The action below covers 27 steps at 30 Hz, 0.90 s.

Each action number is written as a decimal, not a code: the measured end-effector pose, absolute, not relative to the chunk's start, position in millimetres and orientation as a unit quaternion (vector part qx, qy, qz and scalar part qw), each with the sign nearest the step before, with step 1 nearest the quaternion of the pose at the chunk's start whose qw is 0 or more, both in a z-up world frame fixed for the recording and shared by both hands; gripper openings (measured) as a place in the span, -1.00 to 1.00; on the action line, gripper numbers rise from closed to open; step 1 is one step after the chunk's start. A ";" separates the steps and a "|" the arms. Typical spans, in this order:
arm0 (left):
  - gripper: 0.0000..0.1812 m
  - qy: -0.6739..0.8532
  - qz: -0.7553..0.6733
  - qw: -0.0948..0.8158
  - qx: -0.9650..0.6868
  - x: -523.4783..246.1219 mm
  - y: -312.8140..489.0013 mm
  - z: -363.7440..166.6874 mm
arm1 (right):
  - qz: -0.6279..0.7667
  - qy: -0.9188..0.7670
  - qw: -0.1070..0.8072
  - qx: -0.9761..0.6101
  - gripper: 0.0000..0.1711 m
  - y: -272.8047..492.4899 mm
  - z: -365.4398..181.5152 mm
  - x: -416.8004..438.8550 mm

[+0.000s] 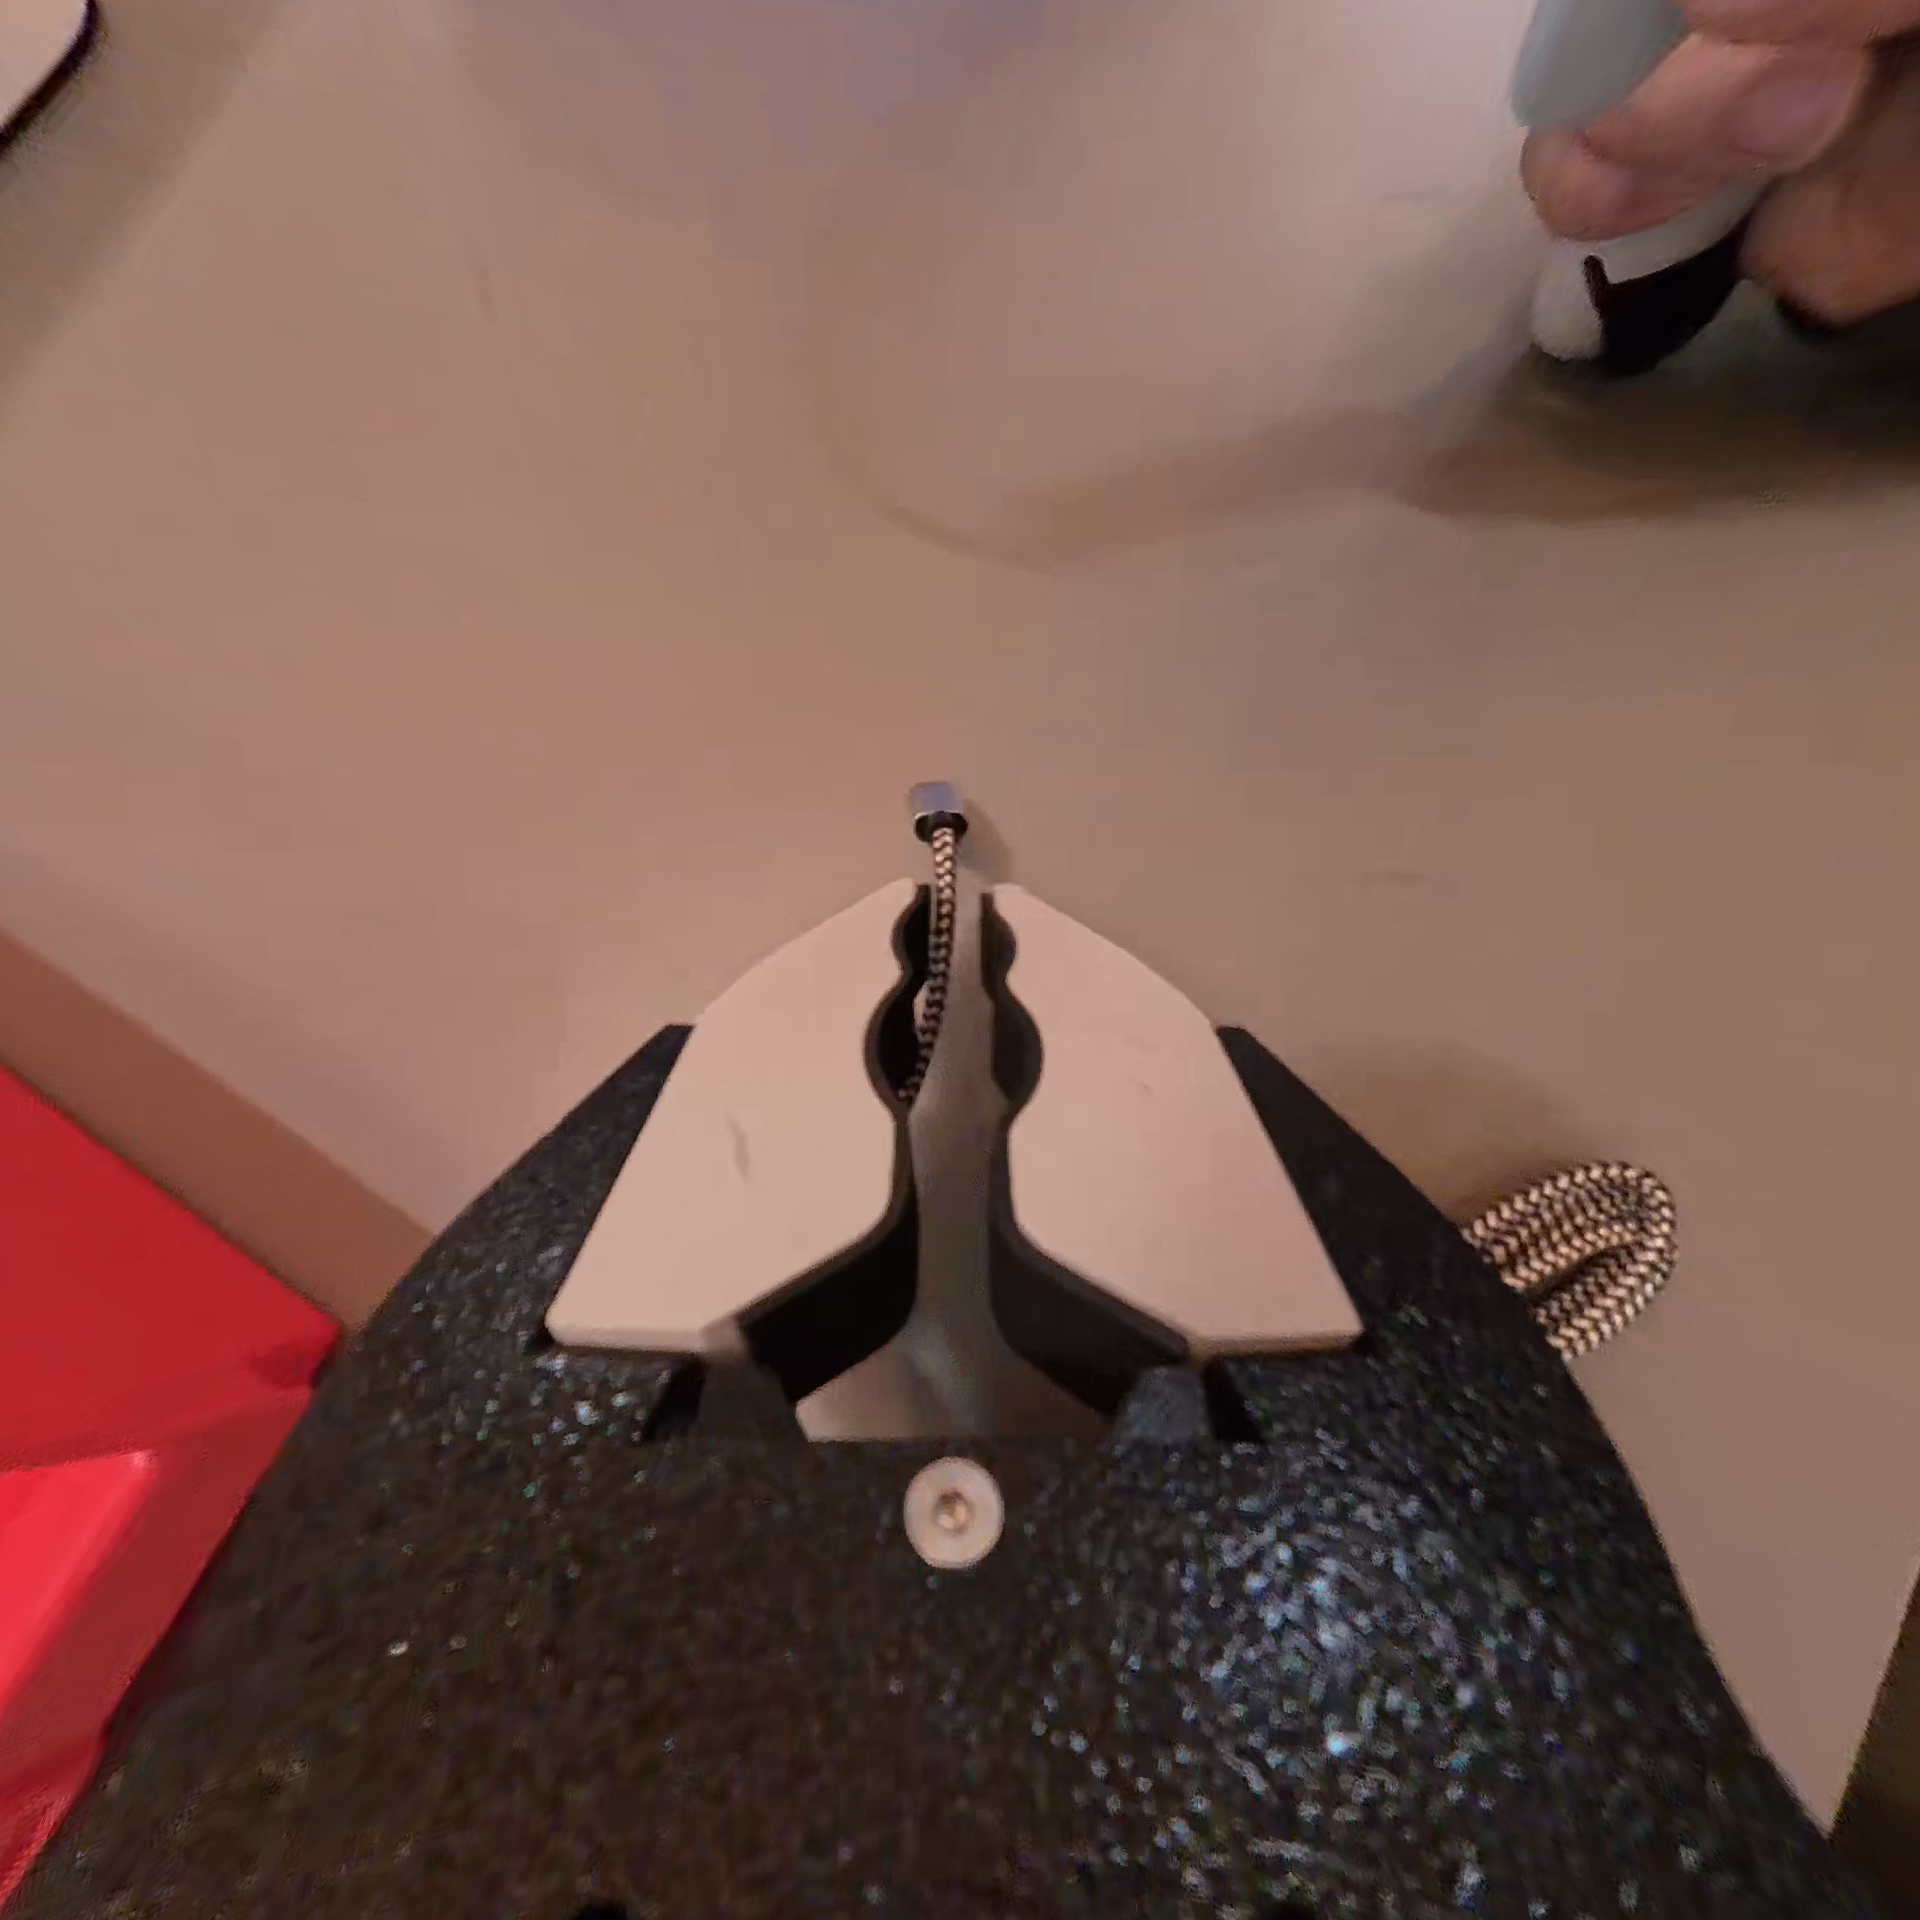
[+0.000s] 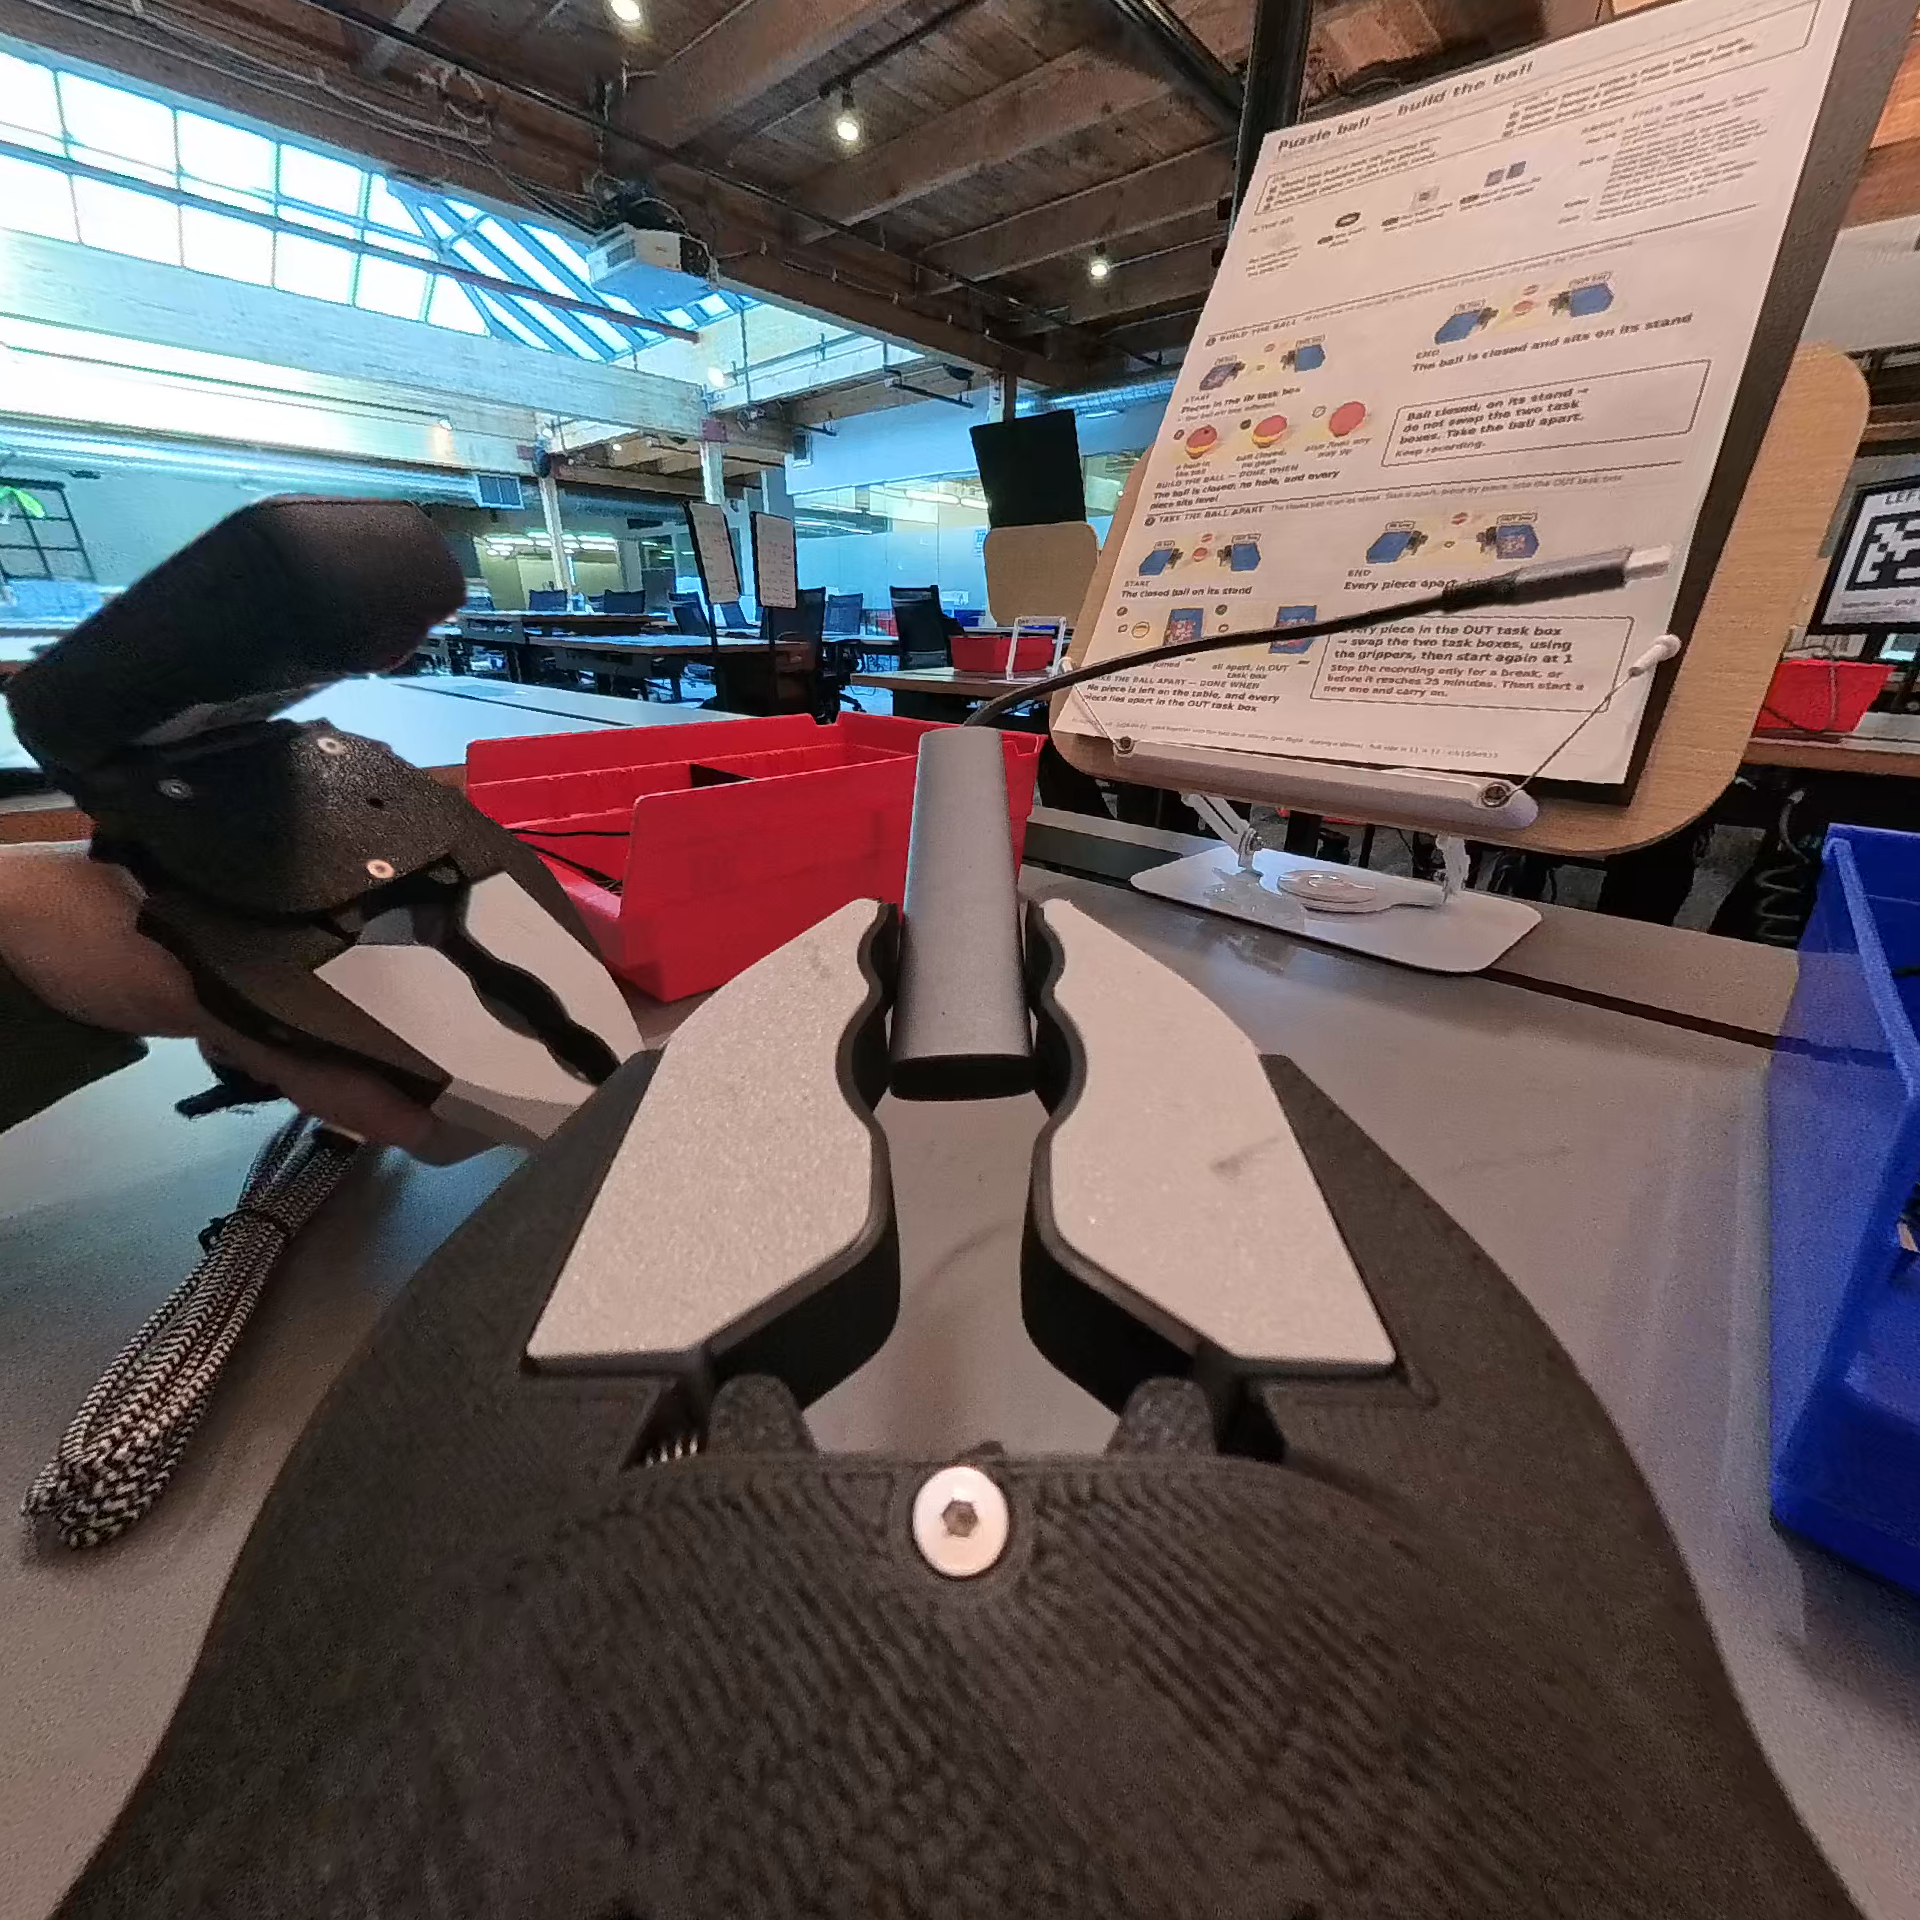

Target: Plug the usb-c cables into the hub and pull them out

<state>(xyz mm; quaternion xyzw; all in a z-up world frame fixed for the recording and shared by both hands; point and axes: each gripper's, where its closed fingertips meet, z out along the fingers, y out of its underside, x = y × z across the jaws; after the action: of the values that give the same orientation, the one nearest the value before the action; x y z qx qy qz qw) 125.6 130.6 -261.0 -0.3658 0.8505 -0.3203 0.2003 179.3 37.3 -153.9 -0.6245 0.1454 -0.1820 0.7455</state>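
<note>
Left tool (image 1: 951, 894) pinches braided black-white cable (image 1: 943, 940); right tool (image 2: 961, 920) clamps grey metal hub (image 2: 961, 914). I align plug (image 1: 932, 810) squarely, hub steady.

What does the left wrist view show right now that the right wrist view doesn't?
Only the left wrist view: the braided cable's plug poking past the left tongs, which pinch the cable just behind it.

Only the right wrist view: the grey hub clamped in the right tongs, its black lead, the red bin, the blue bin and the instruction stand.

Both: the braided cable and the grey table.
</note>
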 end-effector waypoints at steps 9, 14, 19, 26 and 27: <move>-0.70 0.802 -0.293 0.244 -0.461 149.9 132.6 -256.5 | -0.180 0.145 0.746 -0.625 -0.73 37.2 -153.8 179.0; -0.77 0.788 -0.259 0.267 -0.491 161.3 142.3 -265.6 | -0.179 0.143 0.745 -0.626 -0.73 37.7 -154.0 178.5; -0.90 0.787 -0.264 0.267 -0.490 162.8 142.1 -265.5 | -0.174 0.144 0.746 -0.626 -0.73 37.7 -154.2 178.8; -0.91 0.776 -0.345 0.346 -0.400 164.2 119.5 -213.1 | -0.173 0.145 0.738 -0.636 -0.73 40.6 -156.9 179.9; -0.91 0.766 -0.358 0.358 -0.396 163.8 115.7 -202.2 | -0.176 0.148 0.736 -0.637 -0.73 40.6 -157.3 180.8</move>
<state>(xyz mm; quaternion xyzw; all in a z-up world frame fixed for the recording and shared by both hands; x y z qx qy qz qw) 163.8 115.7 -202.2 -0.3960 0.7661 -0.3581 0.3577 180.8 40.6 -157.3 -0.6365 0.1478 -0.1758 0.7363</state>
